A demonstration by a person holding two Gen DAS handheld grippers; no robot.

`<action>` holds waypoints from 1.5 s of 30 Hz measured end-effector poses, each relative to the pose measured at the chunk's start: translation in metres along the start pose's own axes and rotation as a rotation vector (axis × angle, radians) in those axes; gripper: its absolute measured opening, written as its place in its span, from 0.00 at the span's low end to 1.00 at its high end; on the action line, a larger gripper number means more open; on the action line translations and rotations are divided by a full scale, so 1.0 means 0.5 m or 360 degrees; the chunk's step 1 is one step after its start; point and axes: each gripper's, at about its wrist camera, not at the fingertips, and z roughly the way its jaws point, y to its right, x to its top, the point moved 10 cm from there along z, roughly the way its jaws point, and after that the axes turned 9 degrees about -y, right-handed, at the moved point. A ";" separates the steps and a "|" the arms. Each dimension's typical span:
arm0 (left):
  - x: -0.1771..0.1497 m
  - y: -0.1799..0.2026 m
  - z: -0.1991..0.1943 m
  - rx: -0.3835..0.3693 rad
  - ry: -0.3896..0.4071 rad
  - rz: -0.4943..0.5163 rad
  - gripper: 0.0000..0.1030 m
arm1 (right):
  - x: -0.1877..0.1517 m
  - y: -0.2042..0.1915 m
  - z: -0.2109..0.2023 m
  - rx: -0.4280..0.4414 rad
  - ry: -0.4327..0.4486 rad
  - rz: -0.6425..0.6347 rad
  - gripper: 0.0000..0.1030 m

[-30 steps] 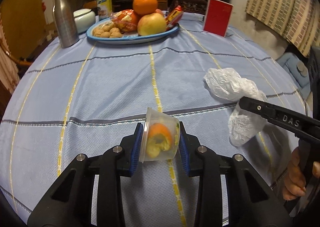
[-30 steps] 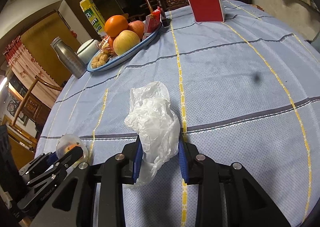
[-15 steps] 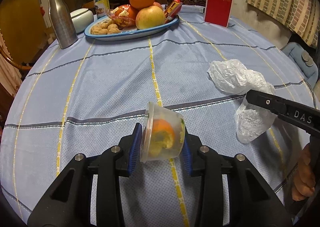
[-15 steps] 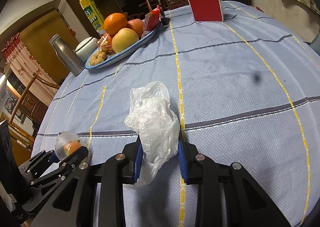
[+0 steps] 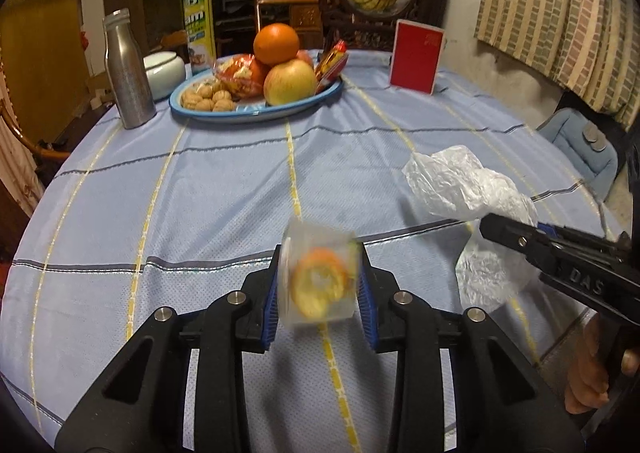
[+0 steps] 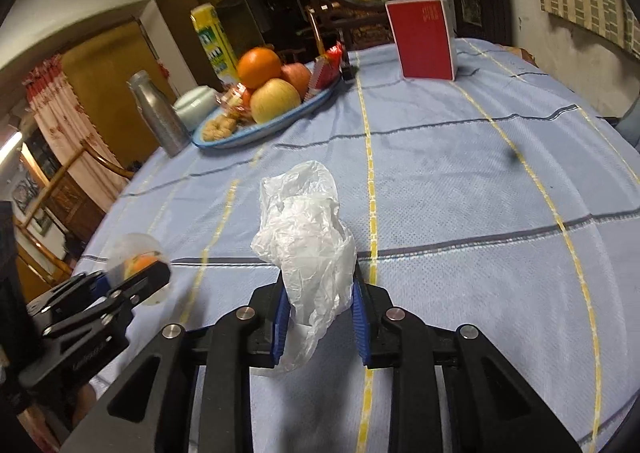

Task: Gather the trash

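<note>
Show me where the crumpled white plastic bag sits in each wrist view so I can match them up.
Left wrist: the white plastic bag is at mid-right, pinched by the right gripper entering from the right edge.
Right wrist: the same bag is at lower centre, clamped between that gripper's blue fingers.
Shared landmark: the red box standing at the table's far side.

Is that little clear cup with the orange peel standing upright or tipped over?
Tipped on its side. The clear cup is clamped between the left gripper's blue pads, rim toward one pad, peel showing through its wall.
</note>
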 end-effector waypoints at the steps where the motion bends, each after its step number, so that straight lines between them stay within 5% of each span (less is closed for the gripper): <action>1: 0.000 0.002 -0.009 -0.0002 0.0022 0.0005 0.33 | -0.003 0.002 -0.011 0.0015 0.0017 0.0010 0.27; 7: -0.009 0.026 -0.057 -0.0002 0.0150 0.0046 0.33 | -0.047 0.027 -0.089 0.0104 0.0092 0.0104 0.27; 11: -0.023 0.043 -0.044 0.0030 0.0115 0.0100 0.33 | -0.077 0.047 -0.128 0.0110 0.0117 0.0154 0.27; 18: -0.018 0.006 -0.023 -0.0024 0.0057 -0.0035 0.34 | -0.131 0.087 -0.195 0.0162 0.0185 0.0237 0.27; 24: -0.022 0.002 -0.005 -0.0060 -0.0005 -0.0078 0.72 | -0.176 0.117 -0.249 0.0180 0.0237 0.0275 0.27; 34: -0.049 0.007 0.054 -0.0169 -0.0226 -0.0113 0.77 | -0.207 0.135 -0.260 0.0206 0.0235 0.0296 0.27; 38: -0.066 0.070 0.041 -0.0274 -0.0226 0.0082 0.75 | -0.209 0.132 -0.264 0.0207 0.0242 0.0279 0.28; 42: -0.069 0.164 -0.027 -0.0244 0.0015 0.0460 0.77 | -0.211 0.129 -0.262 0.0189 0.0245 0.0263 0.28; 45: -0.071 0.182 -0.055 -0.0191 0.0135 0.0548 0.77 | -0.213 0.128 -0.264 0.0189 0.0243 0.0259 0.28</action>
